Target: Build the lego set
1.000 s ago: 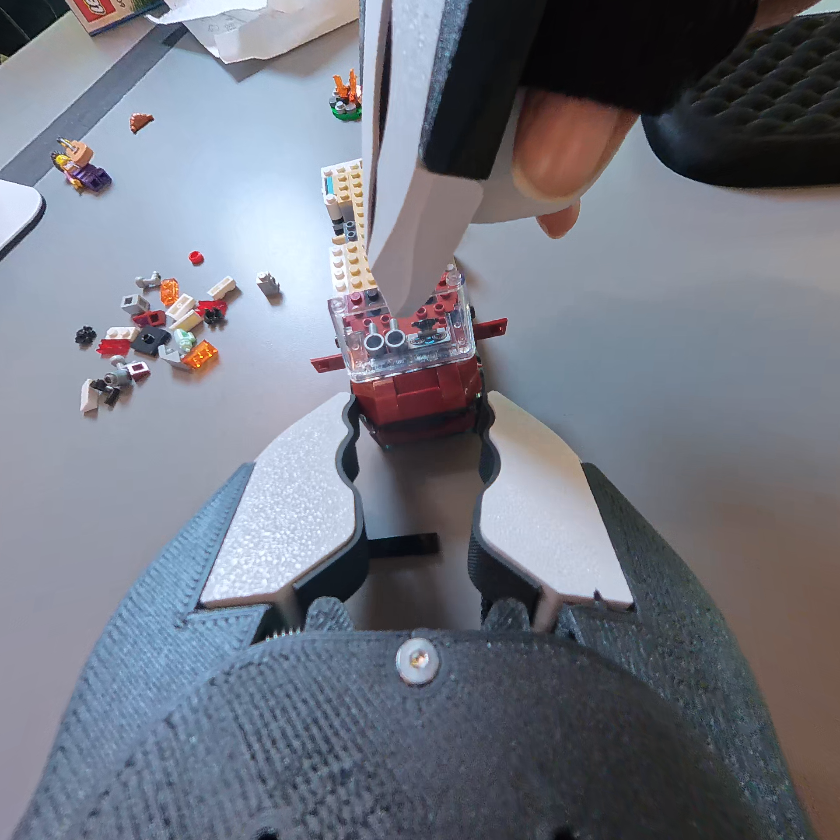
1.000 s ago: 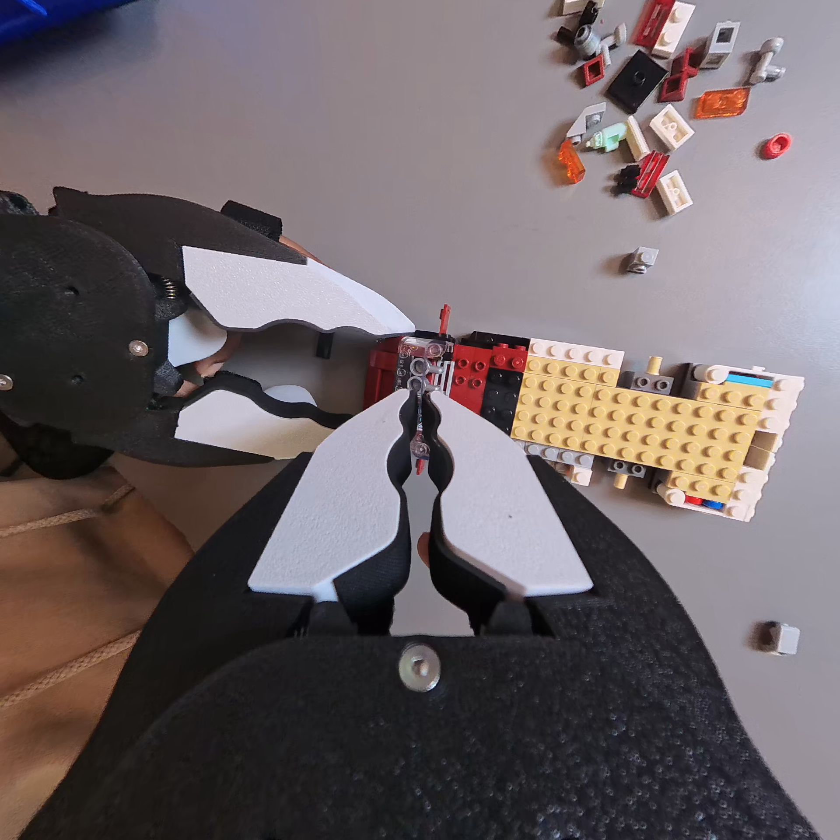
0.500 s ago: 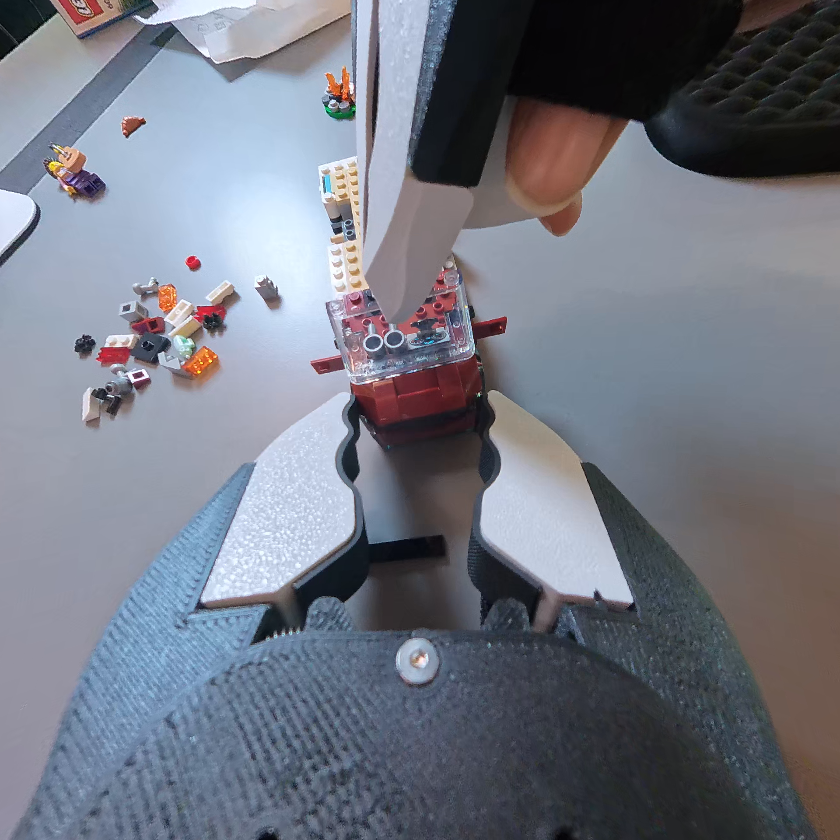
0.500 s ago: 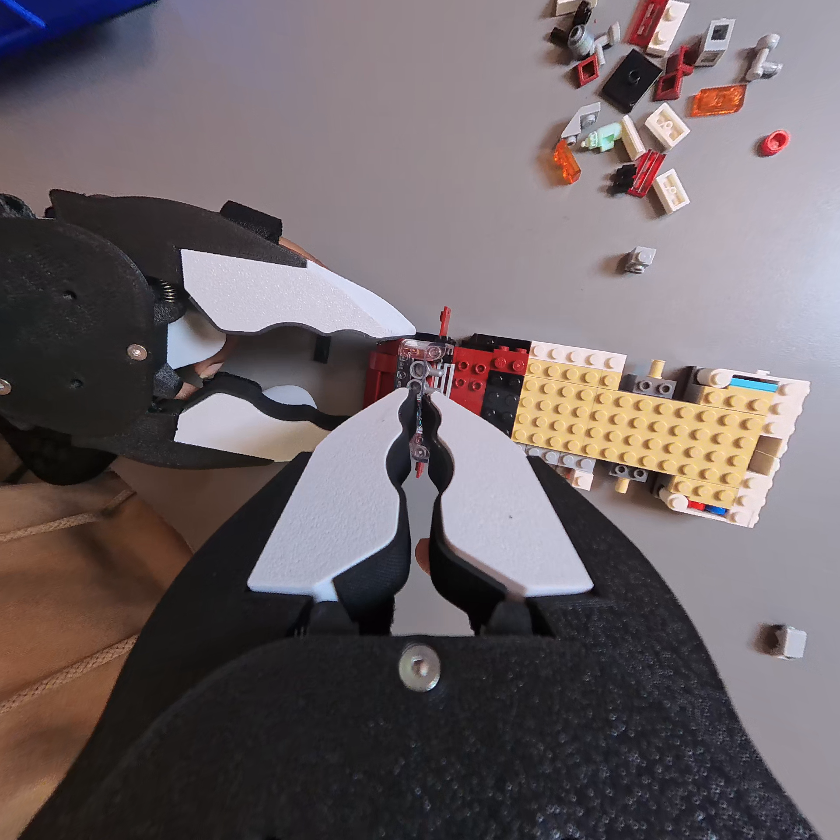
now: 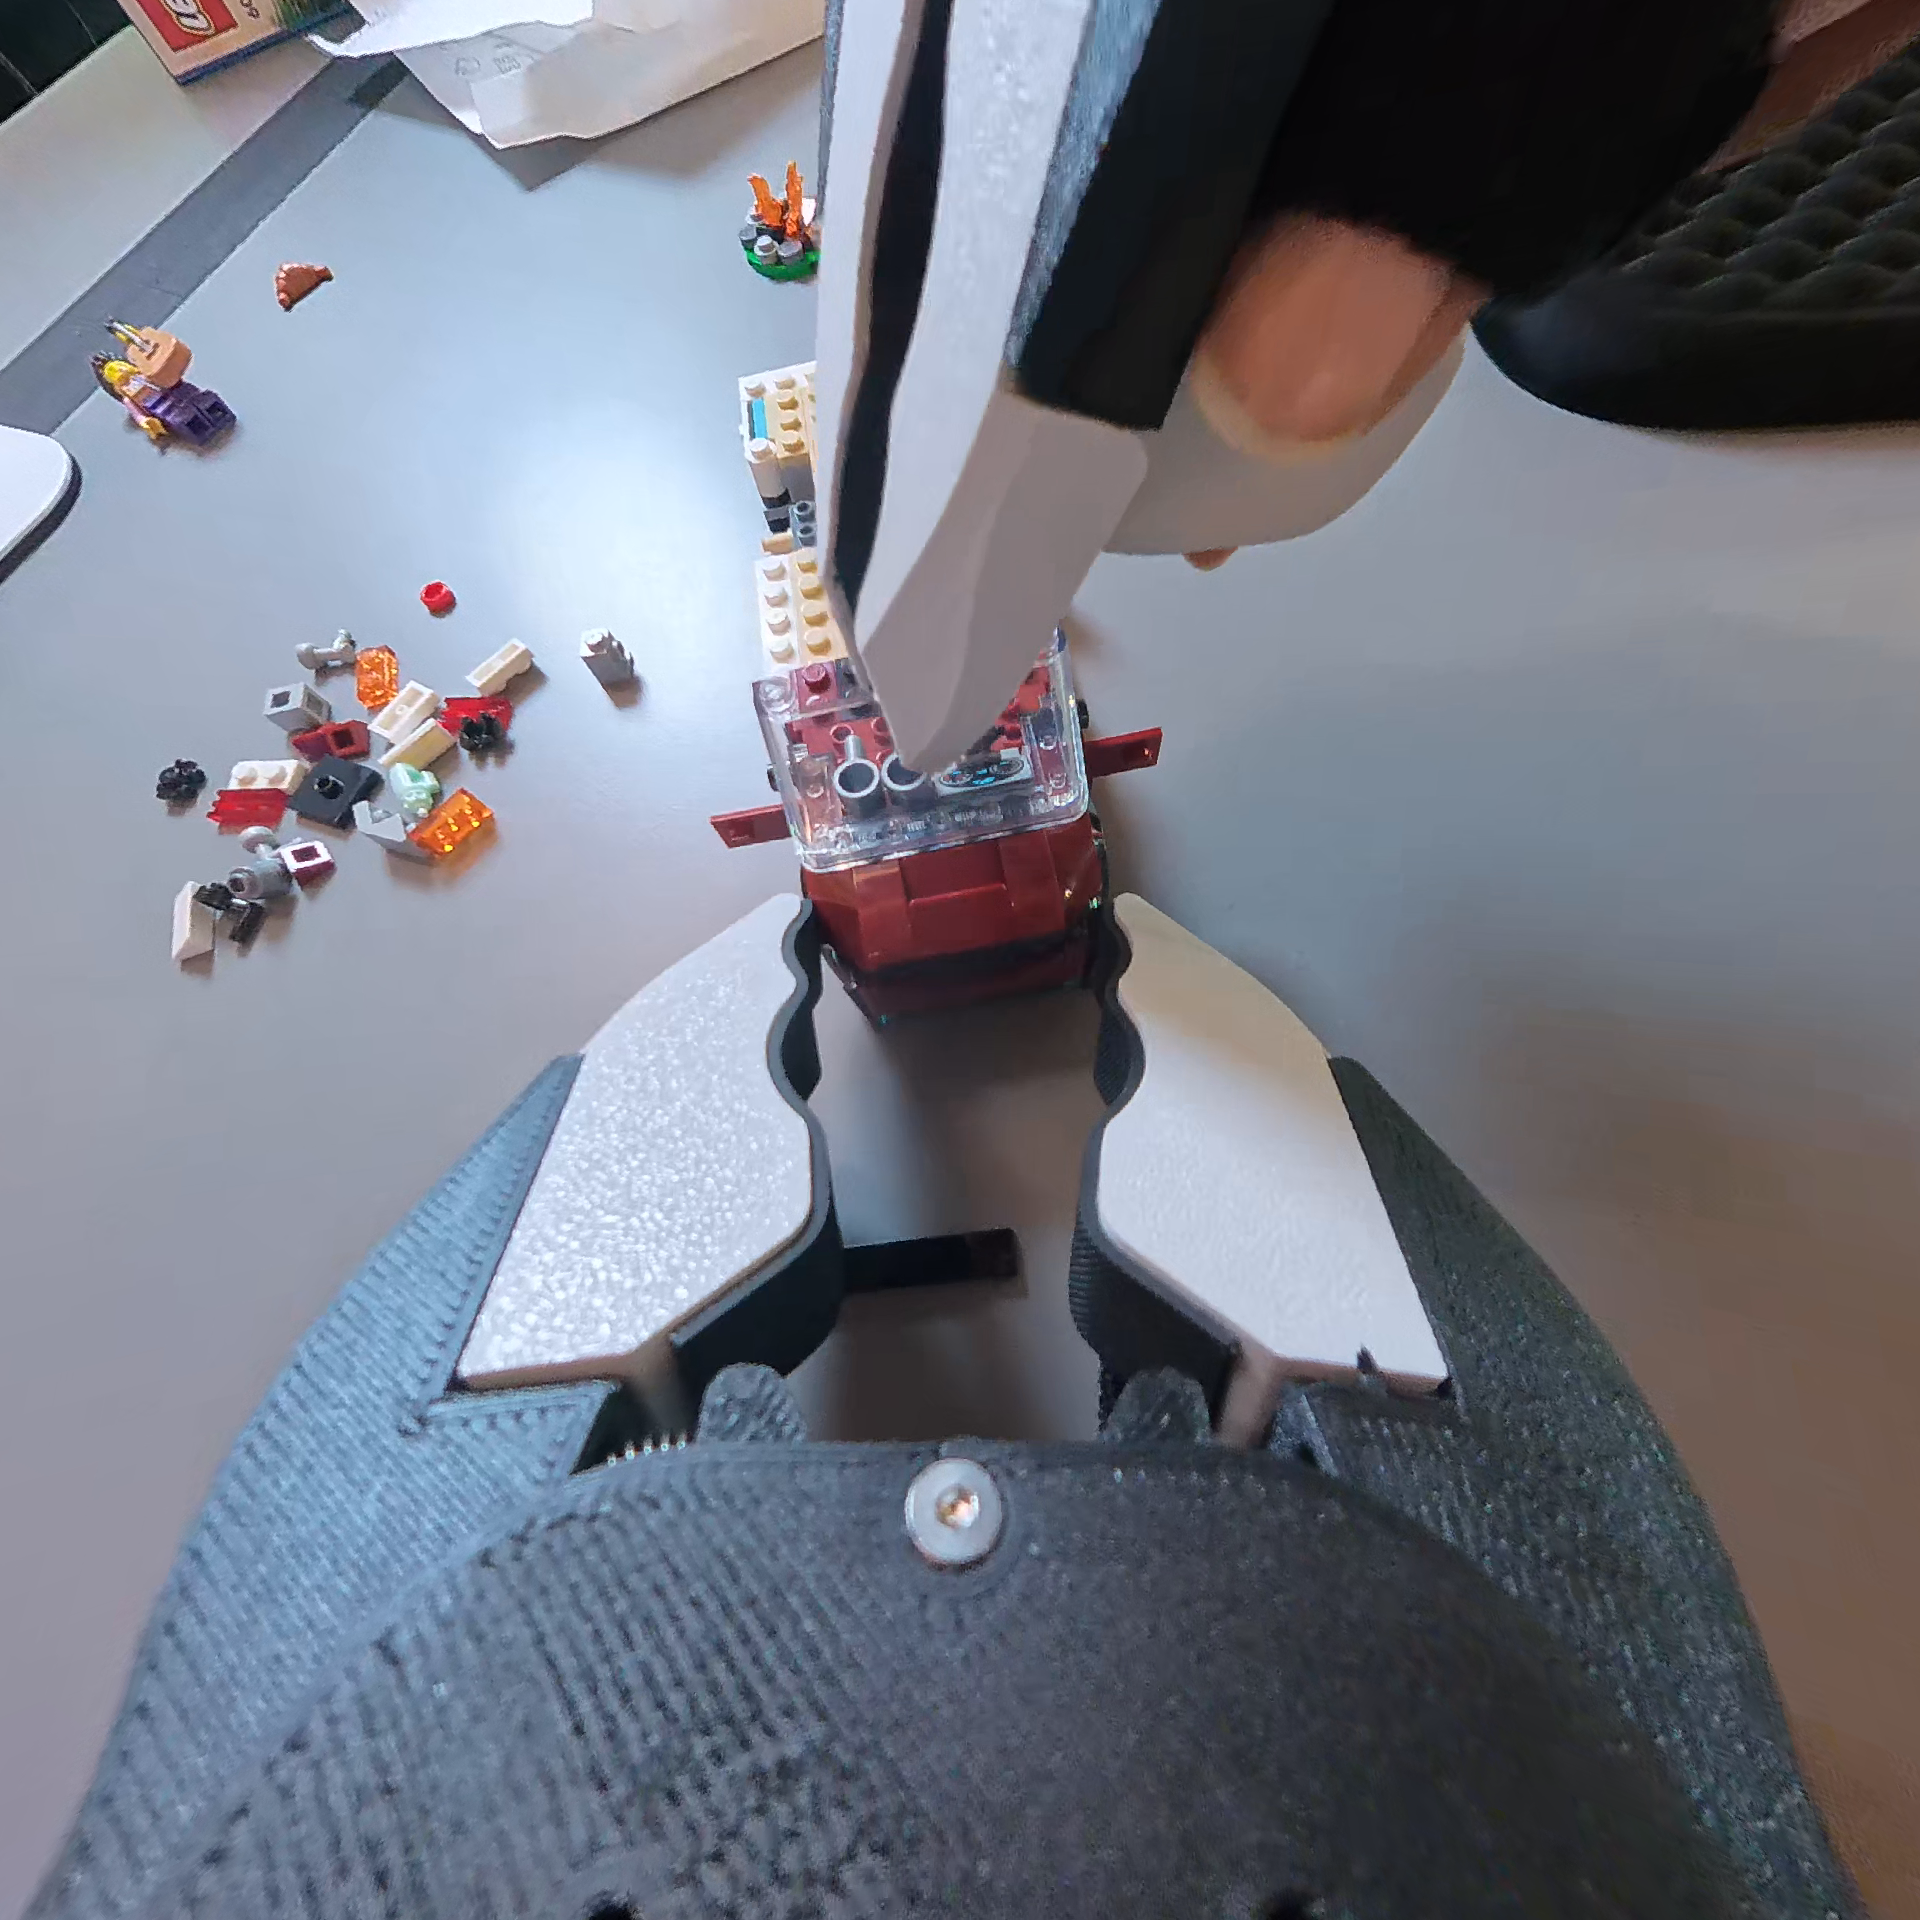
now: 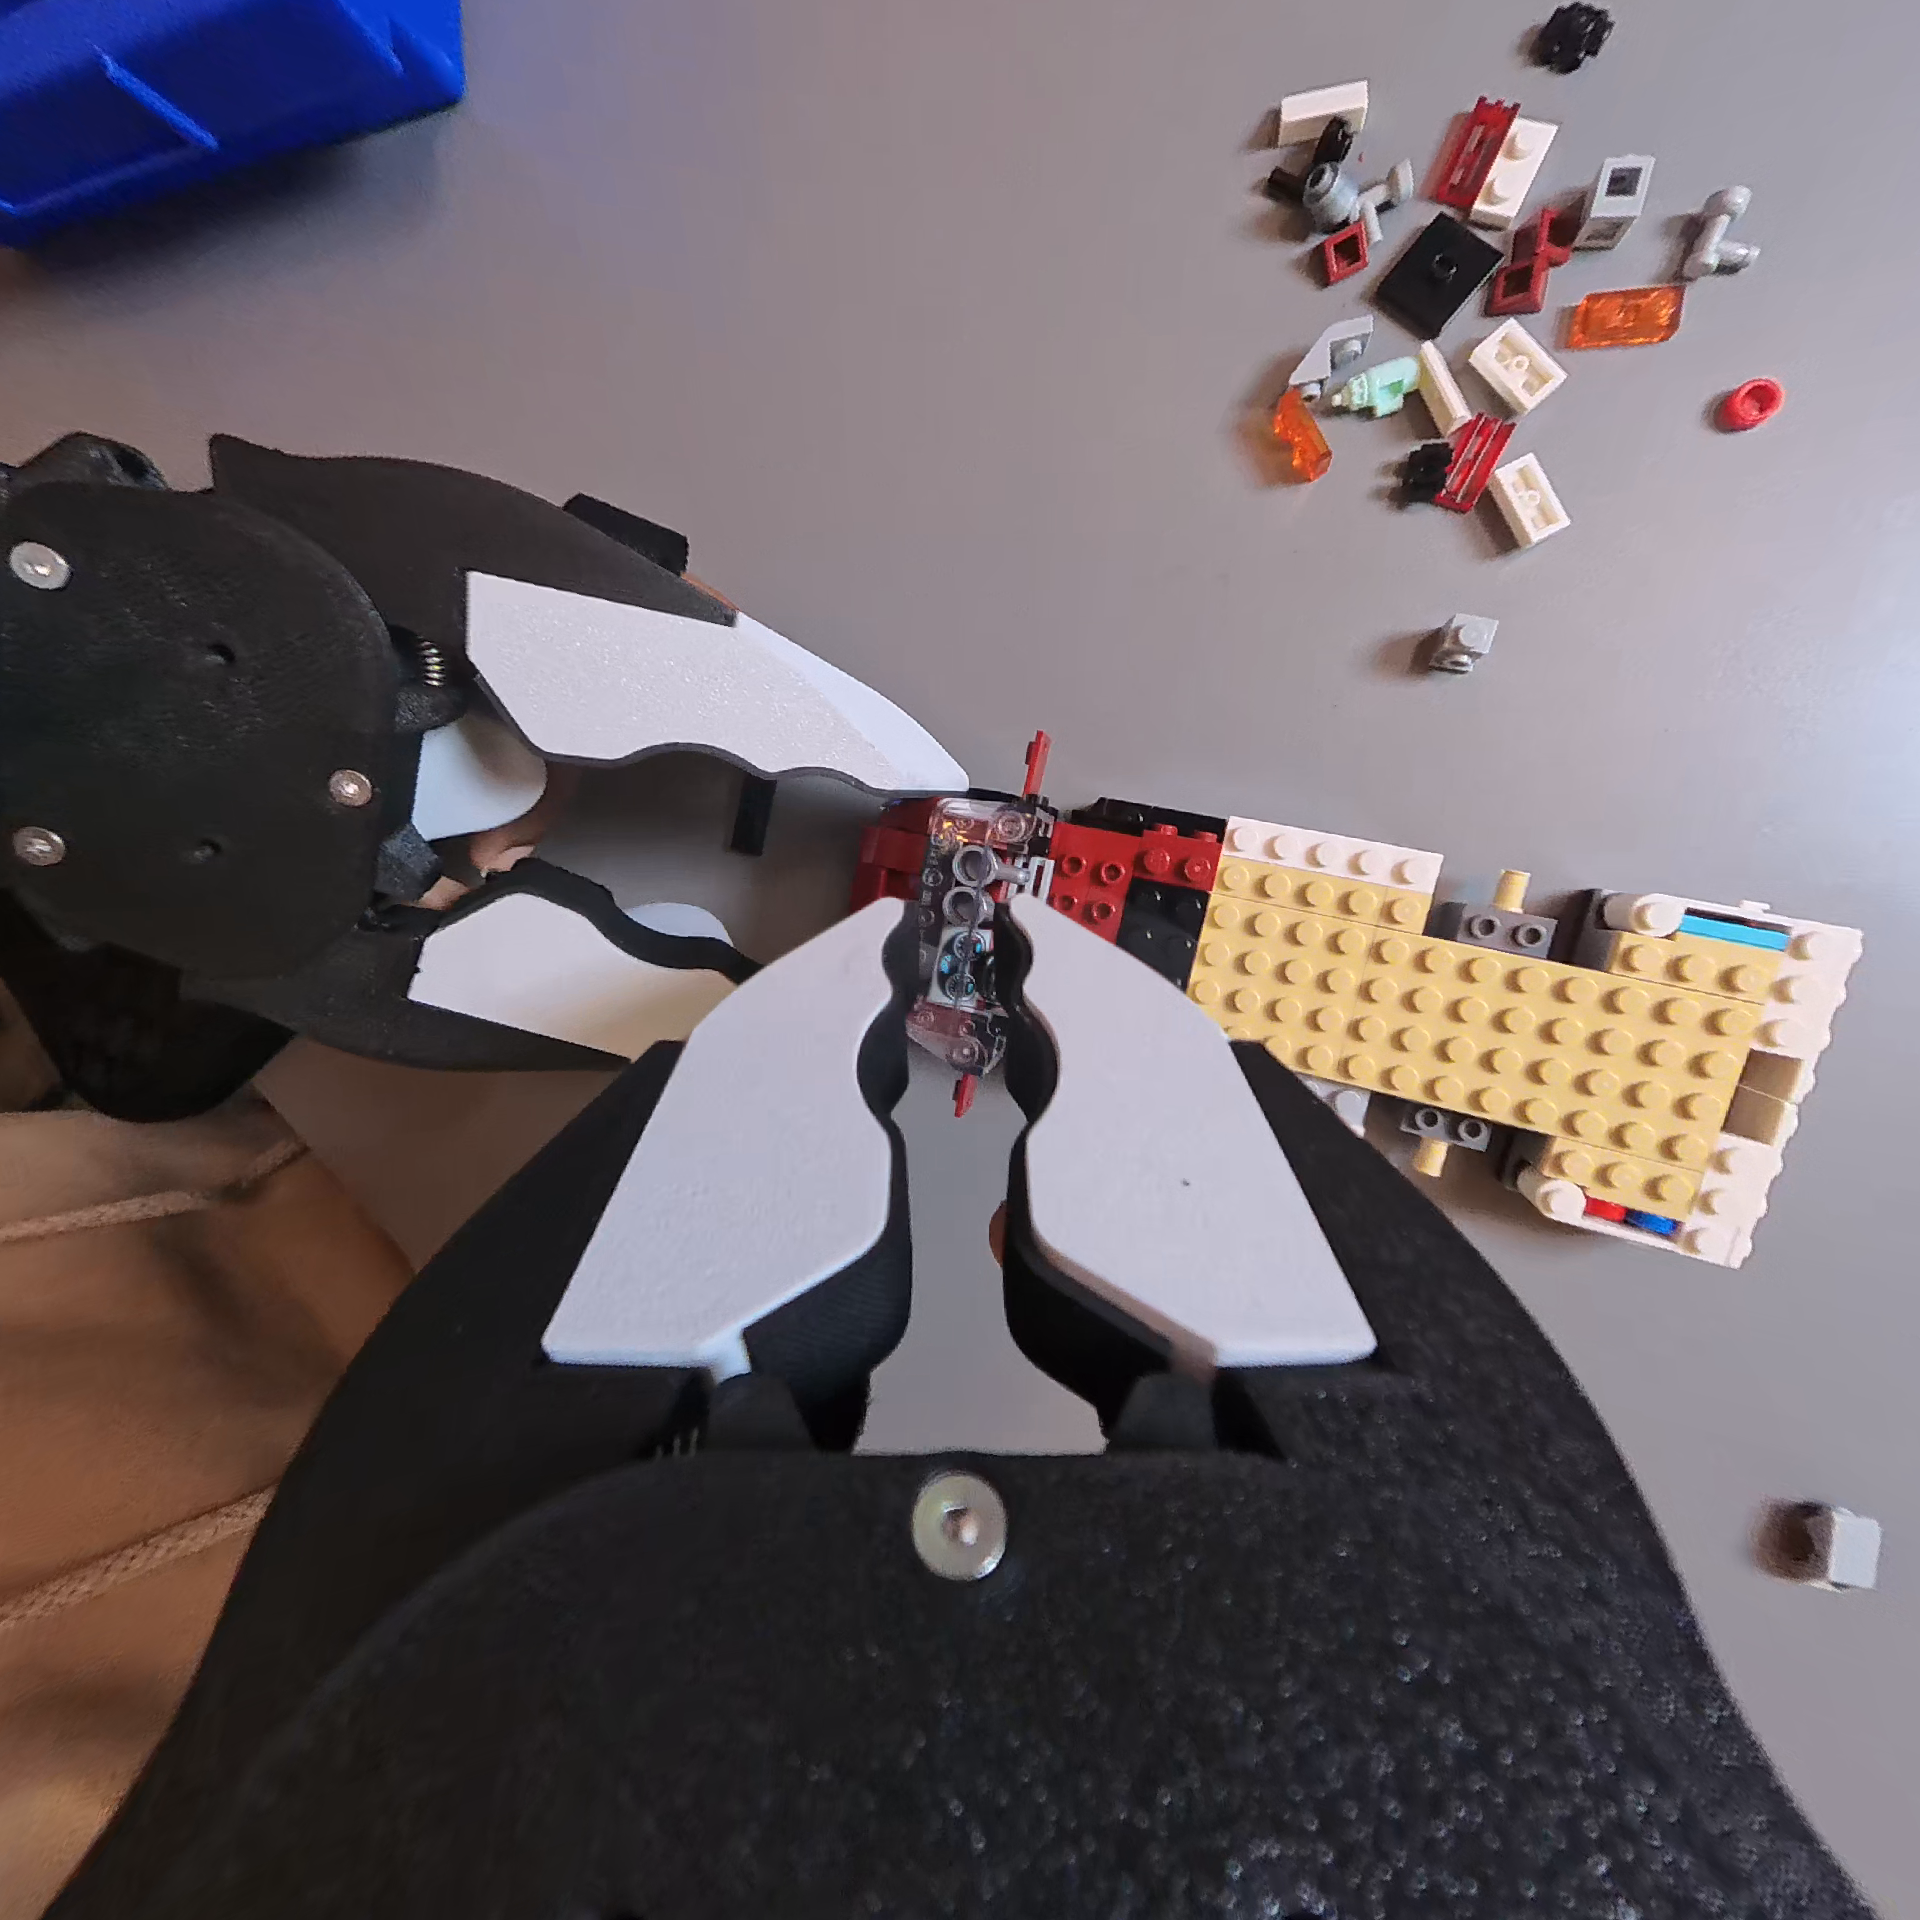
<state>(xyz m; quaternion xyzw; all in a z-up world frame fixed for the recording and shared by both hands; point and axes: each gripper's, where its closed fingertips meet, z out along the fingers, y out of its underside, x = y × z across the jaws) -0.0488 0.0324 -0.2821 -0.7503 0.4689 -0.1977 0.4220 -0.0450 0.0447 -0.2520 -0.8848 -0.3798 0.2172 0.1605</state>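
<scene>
Left wrist view: brick model's (image 5: 961,914) dark-red nose clamped between left jaws.

I count two tools: the left tool (image 5: 956,925) and the right tool (image 6: 961,914). One long brick model (image 6: 1455,1008) lies on the desk (image 6: 935,416), beside one heap of loose bricks (image 6: 1475,301) (too jumbled to count), one blue bin (image 6: 208,94).

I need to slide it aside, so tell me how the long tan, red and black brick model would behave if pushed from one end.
The long tan, red and black brick model lies flat, so it would likely slide, not tip. Being many clipped pieces, it might flex or split. Its thin red side fins look easiest to snap off.
</scene>
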